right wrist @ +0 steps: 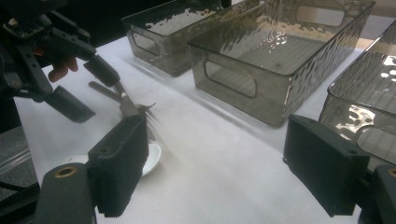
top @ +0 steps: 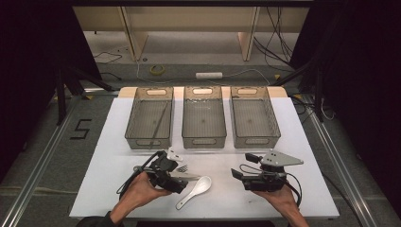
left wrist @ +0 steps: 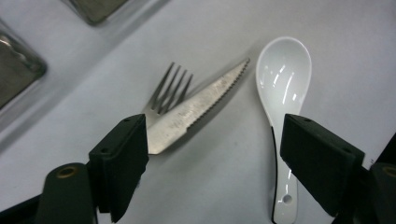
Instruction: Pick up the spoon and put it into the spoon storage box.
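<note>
White ceramic spoon (left wrist: 283,79) lies nearest the person on the white table (top: 307,142), handle toward the near edge. Left gripper (left wrist: 212,154) hovers low over the cutlery, jaws spread wide, holding nothing. One jaw sits over the knife's handle end, the other over the spoon's handle. Serrated knife (left wrist: 196,109) lies across a fork (left wrist: 170,88), touching it, just beside the spoon. Right gripper (top: 246,168), well apart to the right, jaws wide, empty. Farther back: three smoky plastic bins (top: 204,118) in a row.
</note>
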`<act>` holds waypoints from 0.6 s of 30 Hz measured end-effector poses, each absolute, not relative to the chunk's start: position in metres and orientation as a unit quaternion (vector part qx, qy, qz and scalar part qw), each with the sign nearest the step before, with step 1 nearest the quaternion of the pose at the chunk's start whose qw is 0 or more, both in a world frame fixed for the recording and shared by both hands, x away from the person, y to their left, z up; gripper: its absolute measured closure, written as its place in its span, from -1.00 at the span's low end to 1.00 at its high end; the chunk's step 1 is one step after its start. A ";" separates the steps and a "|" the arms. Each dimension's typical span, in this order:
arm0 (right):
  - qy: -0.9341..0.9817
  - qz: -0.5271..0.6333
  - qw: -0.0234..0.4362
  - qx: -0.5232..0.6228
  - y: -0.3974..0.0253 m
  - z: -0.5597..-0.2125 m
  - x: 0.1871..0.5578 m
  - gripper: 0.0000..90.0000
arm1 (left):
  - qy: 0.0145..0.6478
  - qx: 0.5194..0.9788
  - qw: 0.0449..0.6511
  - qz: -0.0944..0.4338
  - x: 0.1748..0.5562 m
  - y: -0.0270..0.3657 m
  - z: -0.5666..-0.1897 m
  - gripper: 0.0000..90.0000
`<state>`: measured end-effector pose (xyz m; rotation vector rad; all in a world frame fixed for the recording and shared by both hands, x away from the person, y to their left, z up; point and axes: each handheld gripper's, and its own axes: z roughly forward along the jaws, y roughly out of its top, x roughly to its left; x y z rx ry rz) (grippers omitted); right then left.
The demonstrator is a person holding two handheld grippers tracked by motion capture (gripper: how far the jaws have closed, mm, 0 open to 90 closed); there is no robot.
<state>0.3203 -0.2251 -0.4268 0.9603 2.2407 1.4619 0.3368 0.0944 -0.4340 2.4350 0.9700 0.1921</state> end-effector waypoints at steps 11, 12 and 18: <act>0.785 0.501 0.150 0.331 -0.221 -0.426 0.318 -0.49 | 0.317 0.921 0.222 0.047 0.322 0.071 -0.449 -0.26; 0.786 0.501 0.150 0.330 -0.220 -0.426 0.318 -0.49 | 0.313 0.923 0.218 0.047 0.322 0.069 -0.450 -0.24; 0.789 0.499 0.150 0.326 -0.217 -0.426 0.317 -0.49 | 0.296 0.931 0.208 0.047 0.319 0.064 -0.452 -0.14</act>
